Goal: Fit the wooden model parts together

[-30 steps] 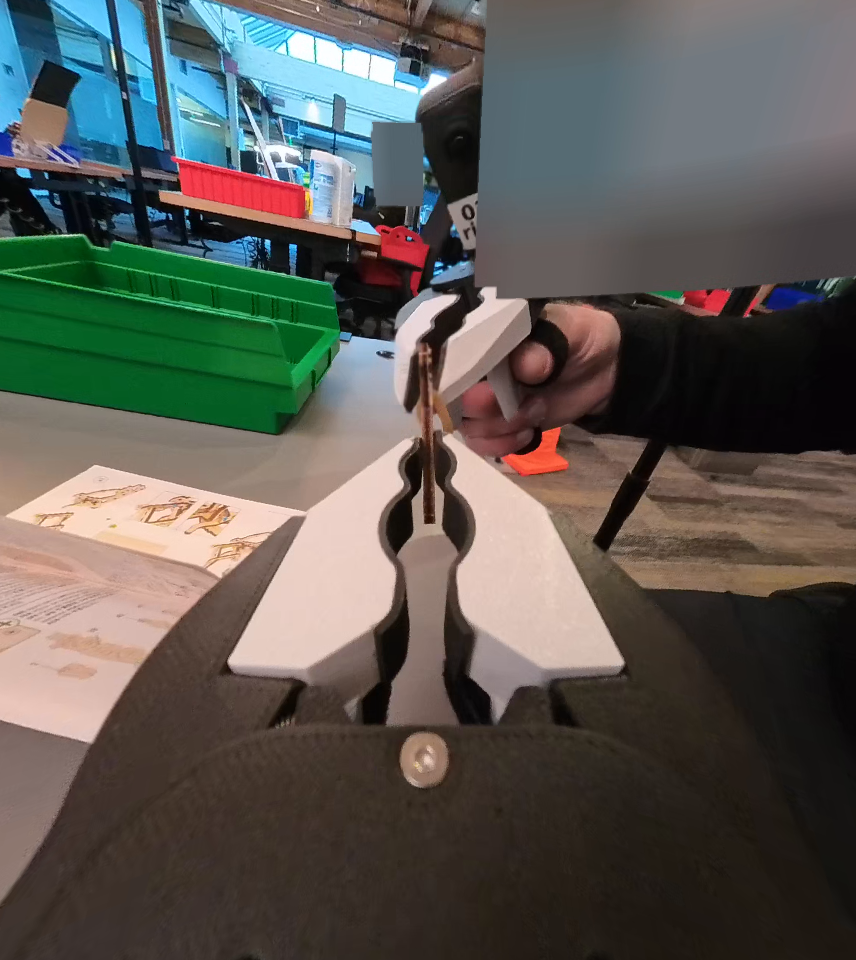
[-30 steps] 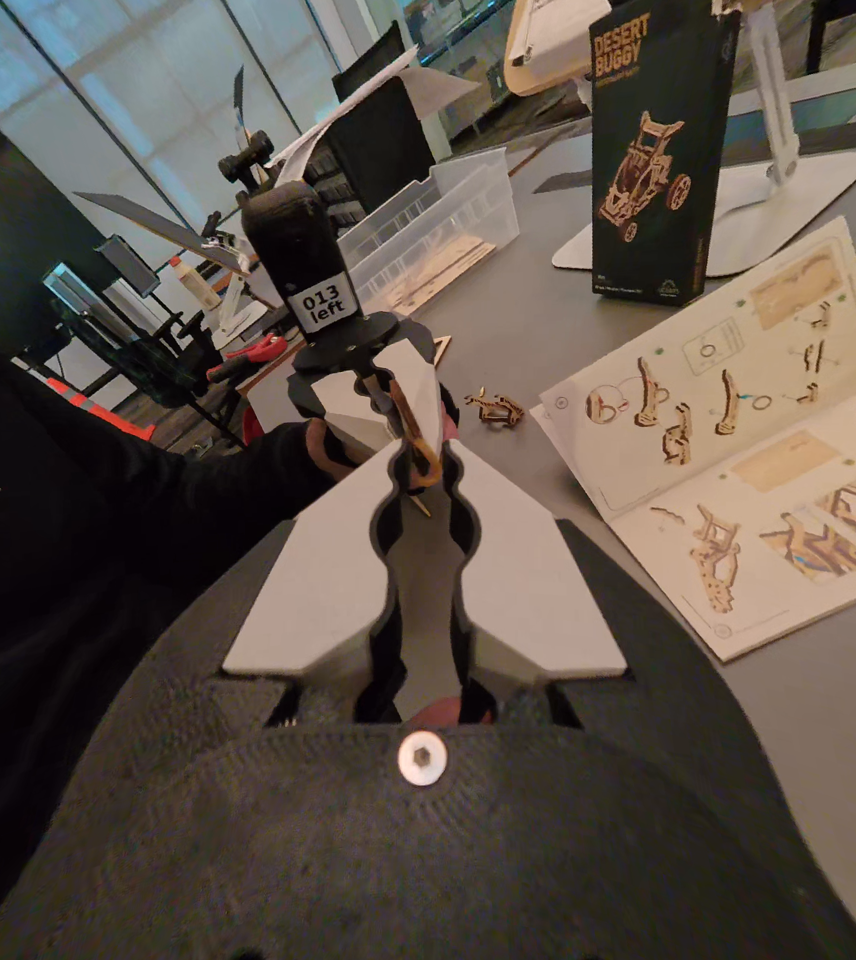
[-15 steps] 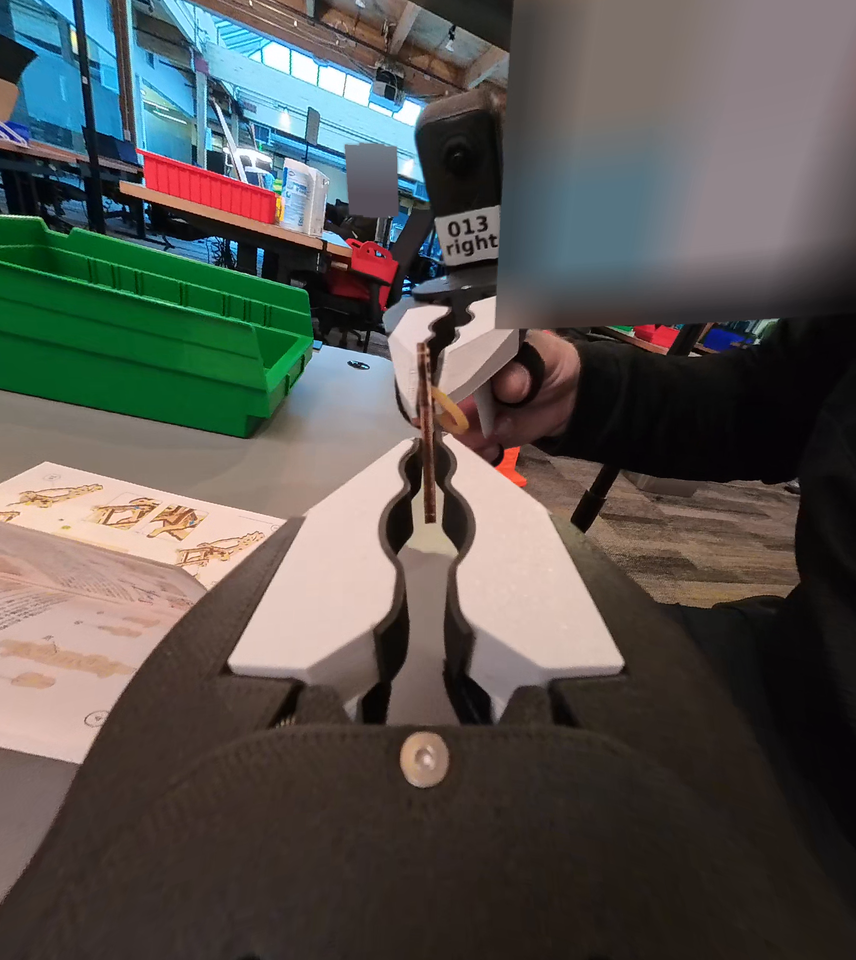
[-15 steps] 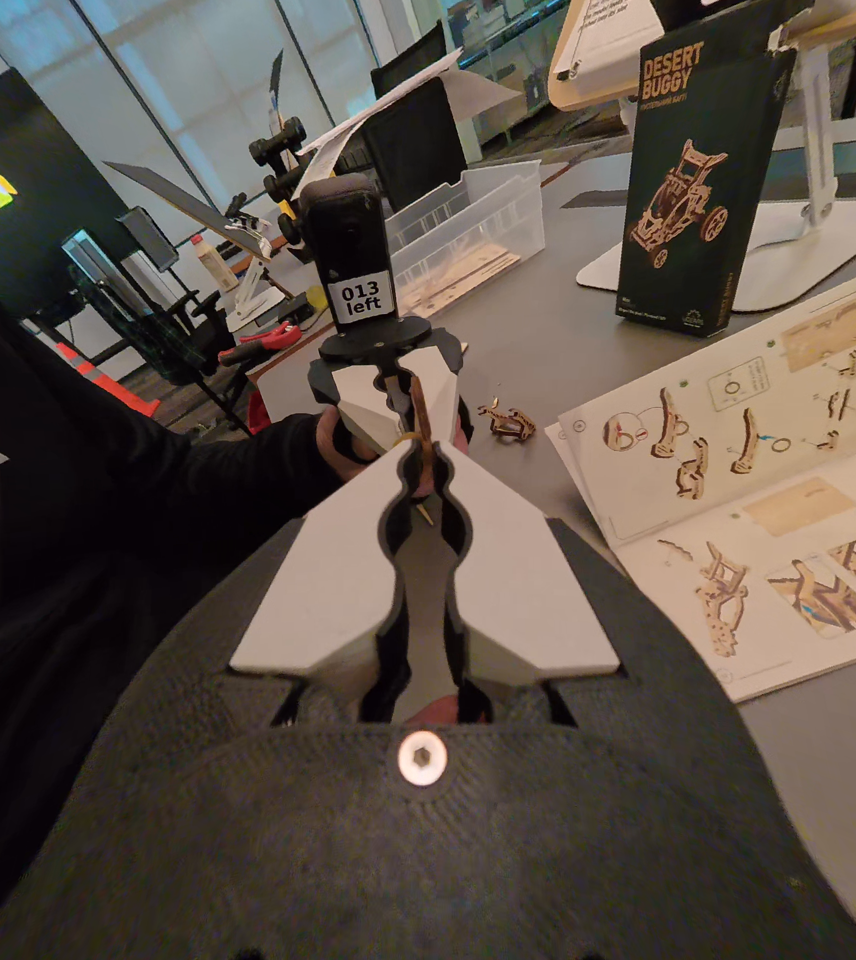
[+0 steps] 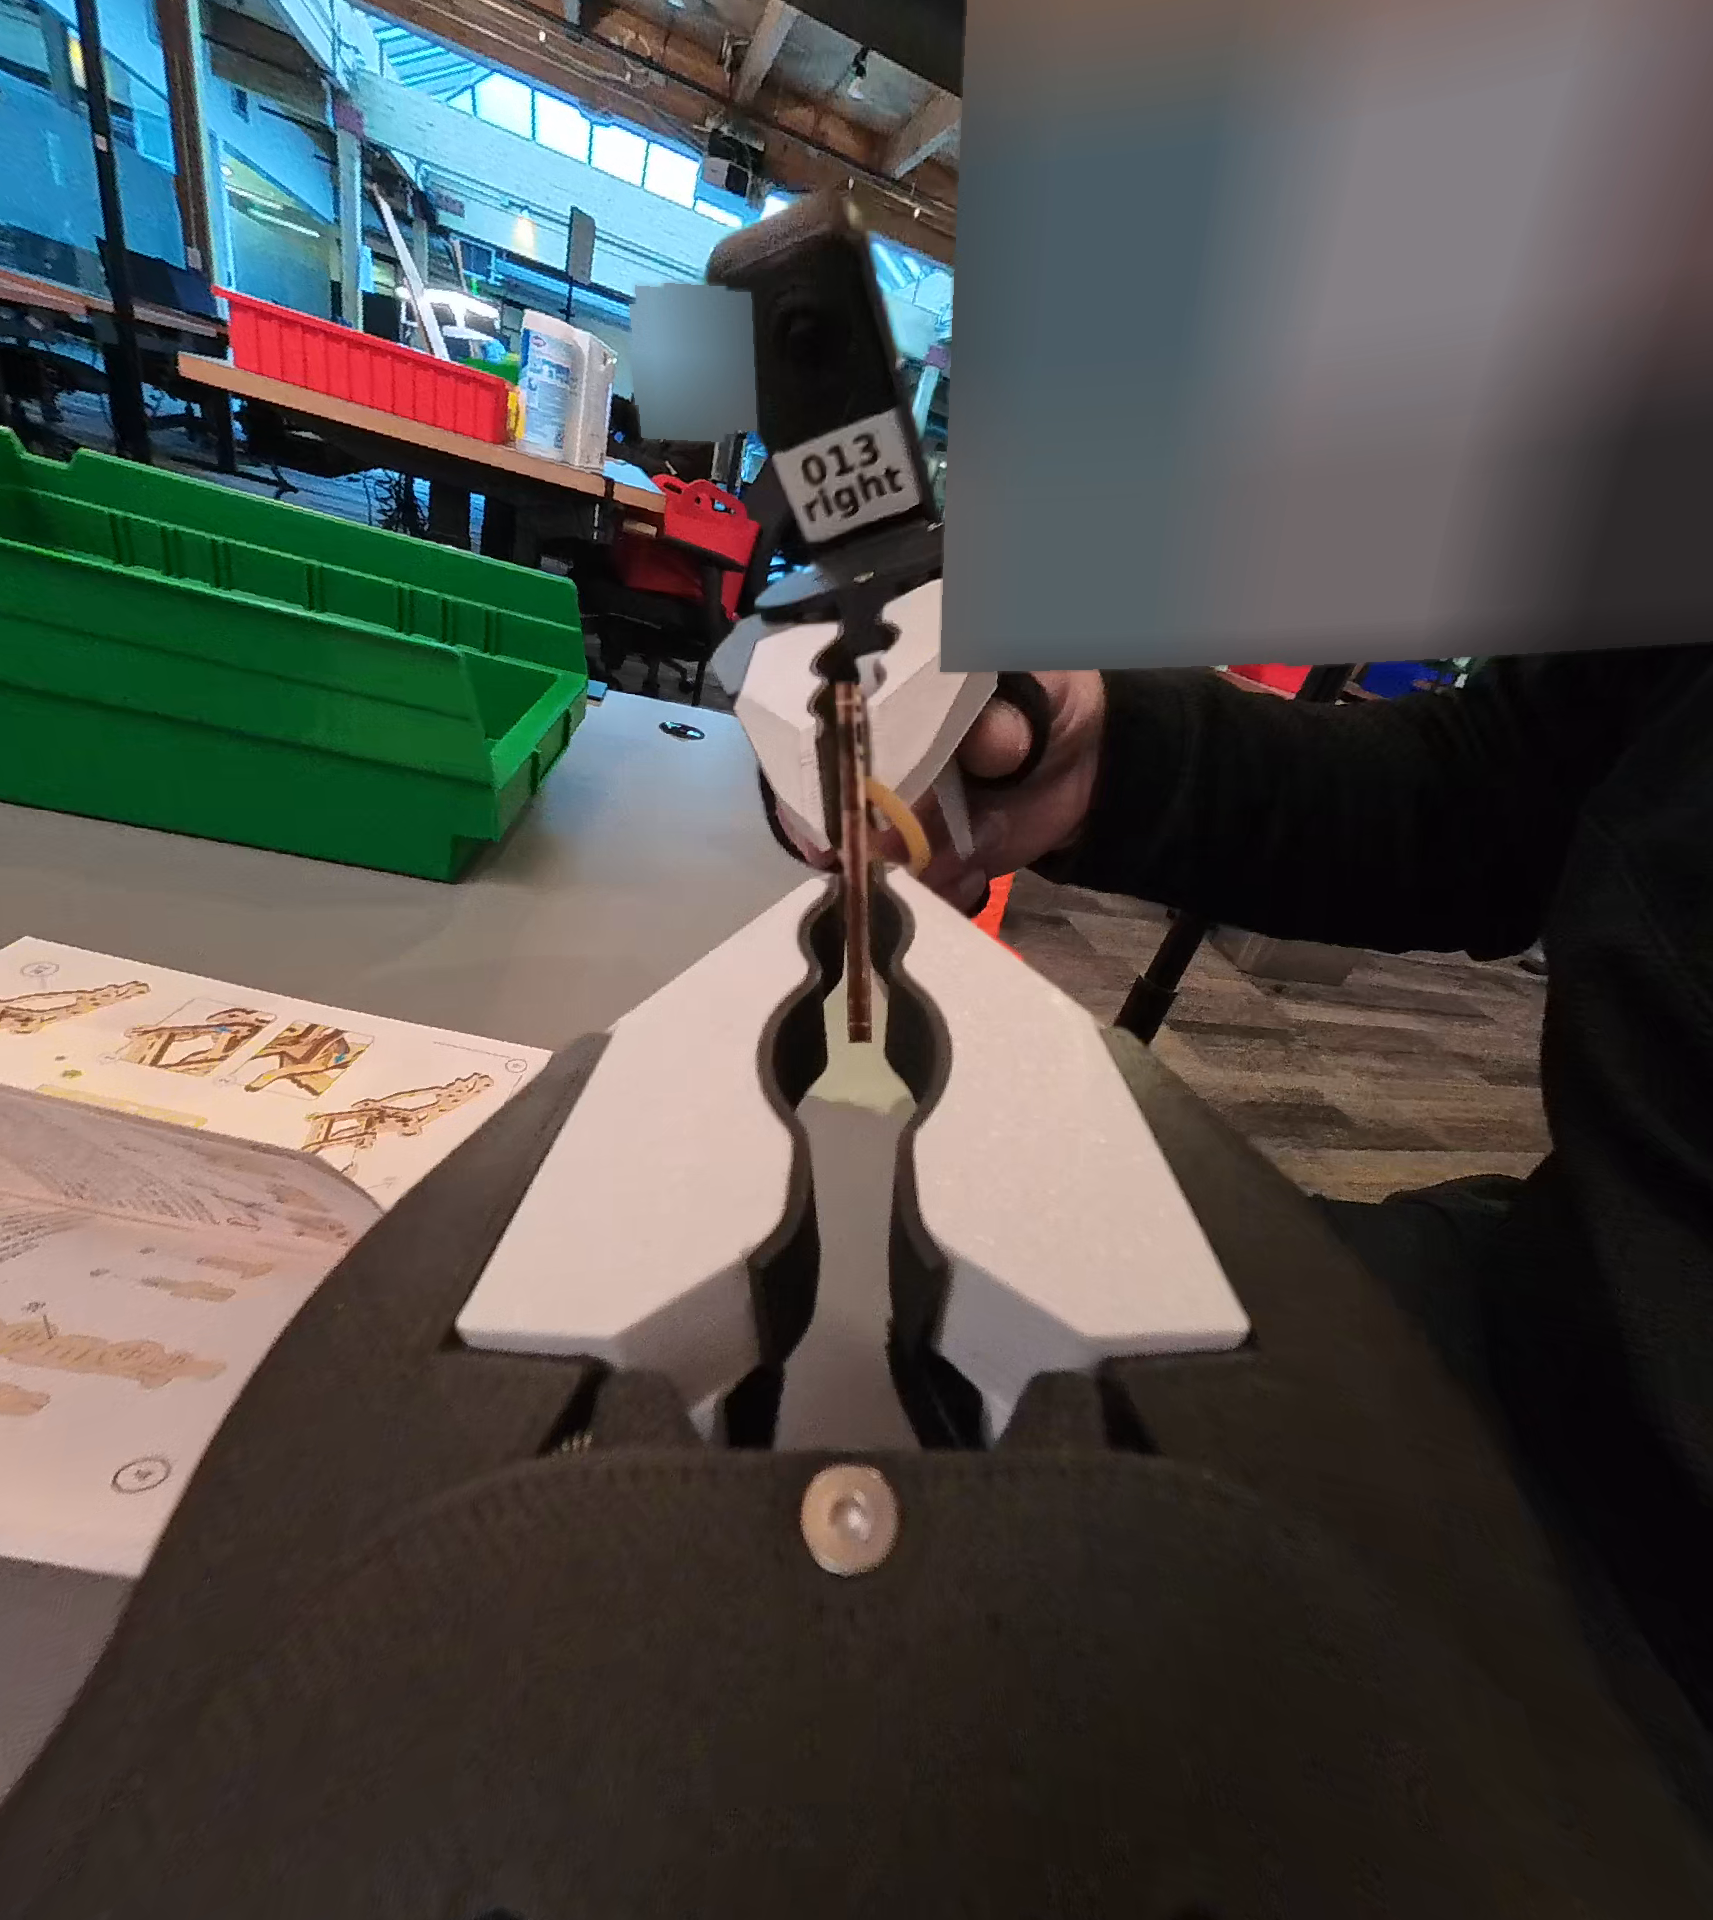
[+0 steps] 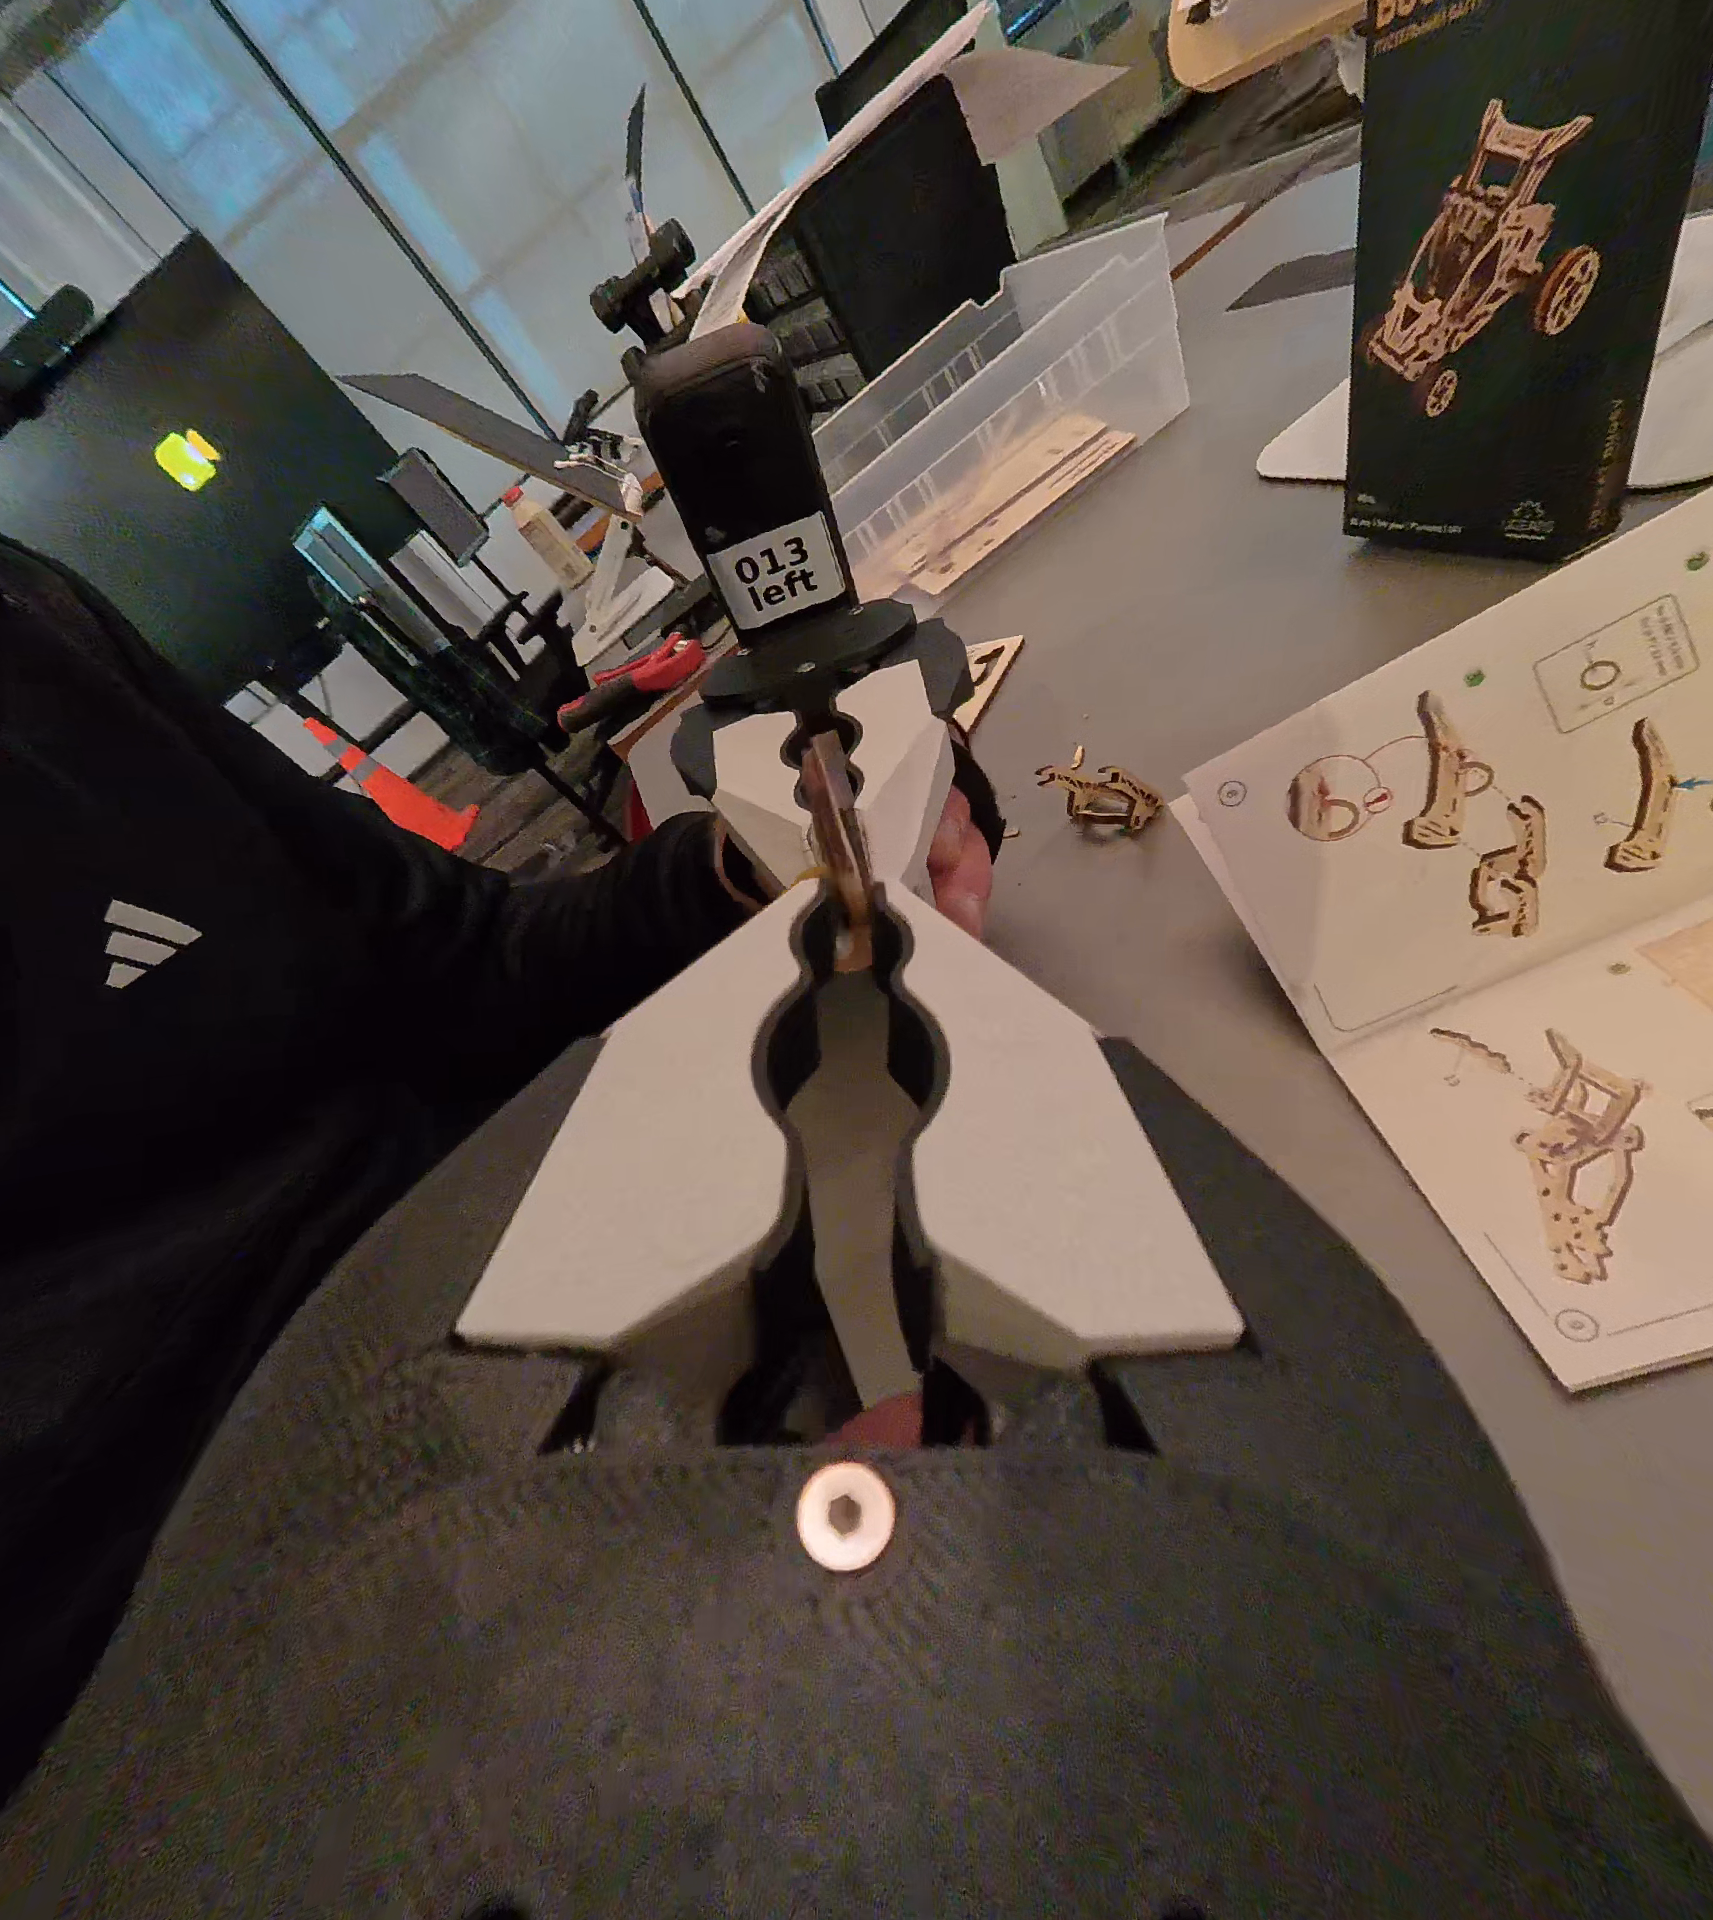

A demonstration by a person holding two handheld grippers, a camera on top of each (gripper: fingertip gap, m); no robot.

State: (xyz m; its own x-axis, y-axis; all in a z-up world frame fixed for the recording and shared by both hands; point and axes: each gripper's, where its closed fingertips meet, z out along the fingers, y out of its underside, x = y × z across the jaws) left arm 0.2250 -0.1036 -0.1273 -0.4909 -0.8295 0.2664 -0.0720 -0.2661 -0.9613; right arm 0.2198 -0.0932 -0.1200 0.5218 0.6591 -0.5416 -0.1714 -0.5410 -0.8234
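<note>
So that its rubber band point(image 5: 899, 821) can be fitted, one thin wooden part point(image 5: 857, 894) is clamped endwise between left gripper point(image 5: 857, 883) and right gripper point(image 6: 847, 914), above the tabletop's point(image 5: 561, 935) near edge.

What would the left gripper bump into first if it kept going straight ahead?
Probably the right gripper, which faces it nose to nose. The thin wooden part already spans both.

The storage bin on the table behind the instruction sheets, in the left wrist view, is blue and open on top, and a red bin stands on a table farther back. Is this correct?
Not quite: the storage bin is green, not blue, as the left wrist view shows. The rest holds: it is open on top, it sits on the table behind the instruction sheets, and a red bin stands on a table farther back.
</note>
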